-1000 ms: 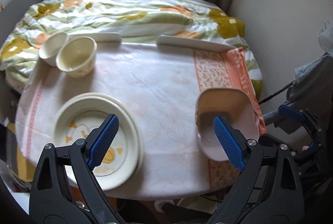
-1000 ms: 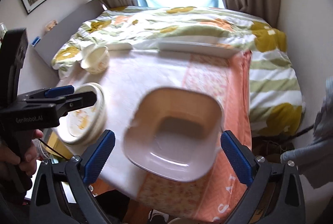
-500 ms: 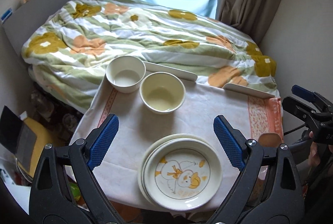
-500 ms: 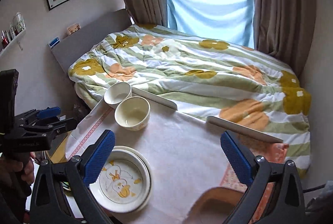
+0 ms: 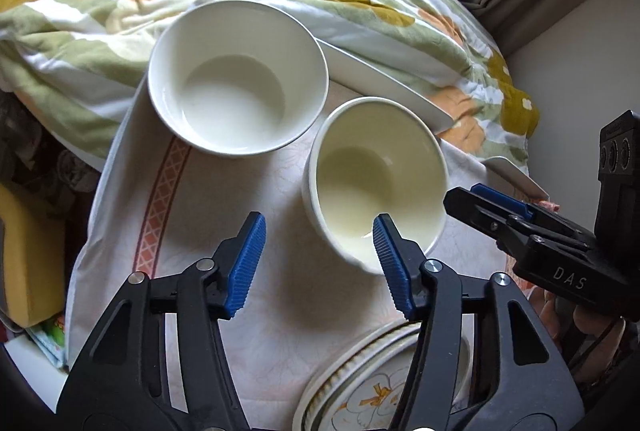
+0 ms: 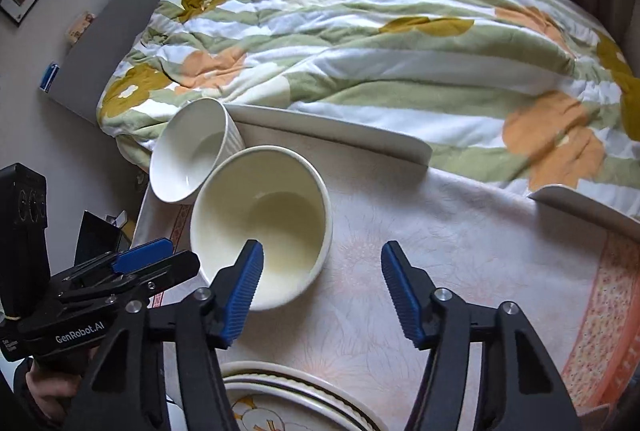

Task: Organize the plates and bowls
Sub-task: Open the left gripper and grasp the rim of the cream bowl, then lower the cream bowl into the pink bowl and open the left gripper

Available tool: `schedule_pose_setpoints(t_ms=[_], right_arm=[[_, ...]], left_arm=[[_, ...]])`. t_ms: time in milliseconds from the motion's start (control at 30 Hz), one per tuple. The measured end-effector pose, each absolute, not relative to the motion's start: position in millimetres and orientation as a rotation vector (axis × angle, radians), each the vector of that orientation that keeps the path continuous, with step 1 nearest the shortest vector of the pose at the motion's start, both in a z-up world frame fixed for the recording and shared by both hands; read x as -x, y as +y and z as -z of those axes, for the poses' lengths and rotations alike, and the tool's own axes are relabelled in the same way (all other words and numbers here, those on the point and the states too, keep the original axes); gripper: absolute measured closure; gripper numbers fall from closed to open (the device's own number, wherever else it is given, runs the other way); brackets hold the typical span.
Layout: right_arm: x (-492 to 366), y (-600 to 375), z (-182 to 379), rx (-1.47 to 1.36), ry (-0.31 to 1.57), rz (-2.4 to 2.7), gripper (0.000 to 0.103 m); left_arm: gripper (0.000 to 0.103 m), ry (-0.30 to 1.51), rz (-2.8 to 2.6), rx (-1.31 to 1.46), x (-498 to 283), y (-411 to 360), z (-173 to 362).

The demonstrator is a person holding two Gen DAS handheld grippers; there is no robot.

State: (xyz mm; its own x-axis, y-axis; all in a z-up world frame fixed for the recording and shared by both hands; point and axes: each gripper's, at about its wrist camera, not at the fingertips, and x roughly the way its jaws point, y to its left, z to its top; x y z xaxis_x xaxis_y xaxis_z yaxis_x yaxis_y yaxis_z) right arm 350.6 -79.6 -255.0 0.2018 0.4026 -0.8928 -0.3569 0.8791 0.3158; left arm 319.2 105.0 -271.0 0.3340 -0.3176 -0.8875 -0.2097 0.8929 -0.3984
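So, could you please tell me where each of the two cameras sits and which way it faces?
Left wrist: sits on the left claw, angled down at the white bowl and cream bowl; its own open blue-padded fingers show, with the right claw at the right edge.
Right wrist: sits on the right claw, facing across the table toward the bed quilt; its open fingers show, the left claw at lower left.
Shared: both bowls, the duck plate, the quilt.

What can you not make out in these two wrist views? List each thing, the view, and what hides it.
- Duck plate, left wrist view: cut off by the bottom edge, crossed by the left gripper arm.
- Cream bowl near rim, right wrist view: hidden behind a right gripper finger.
- White bowl, right wrist view: partly hidden by the cream bowl.
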Motion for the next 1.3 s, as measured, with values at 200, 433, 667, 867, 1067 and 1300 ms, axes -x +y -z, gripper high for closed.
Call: schedule_pose_setpoints(t_ms=[200,433,667,867,1067,1300], right_arm=[[-364.0,-73.1,280.2,-0.093,1.331,-0.522,0.070],[-367.3,-67.1,290.7,-0.114,1.351,-0.508,0.090],[-365.1,-65.8,288.5,-0.138,1.334,-0.495,0.091],[-356.6,-75.3,261.4,-0.176,1.268,-0.500,0.091],[-332.3,-104.5,213.4,-0.219,1.165,-0.521,0.091],[-287.8,-174.1,156.2,-0.254,1.050,-0.483,0.091]], left_arm=[[0.072,1.288,0.111,0.494,-338.6,107.9,294.4],[0.087,1.290,0.148,0.461,-347.5,104.7,297.2],[0.087,1.284,0.140,0.401,-346.6,100.5,288.9],[0.087,1.222,0.137,0.362,-339.1,90.8,249.4],[0.087,1.105,0.152,0.316,-319.5,64.1,183.8],[0.087,1.042,0.220,0.273,-283.3,-8.4,131.3]])
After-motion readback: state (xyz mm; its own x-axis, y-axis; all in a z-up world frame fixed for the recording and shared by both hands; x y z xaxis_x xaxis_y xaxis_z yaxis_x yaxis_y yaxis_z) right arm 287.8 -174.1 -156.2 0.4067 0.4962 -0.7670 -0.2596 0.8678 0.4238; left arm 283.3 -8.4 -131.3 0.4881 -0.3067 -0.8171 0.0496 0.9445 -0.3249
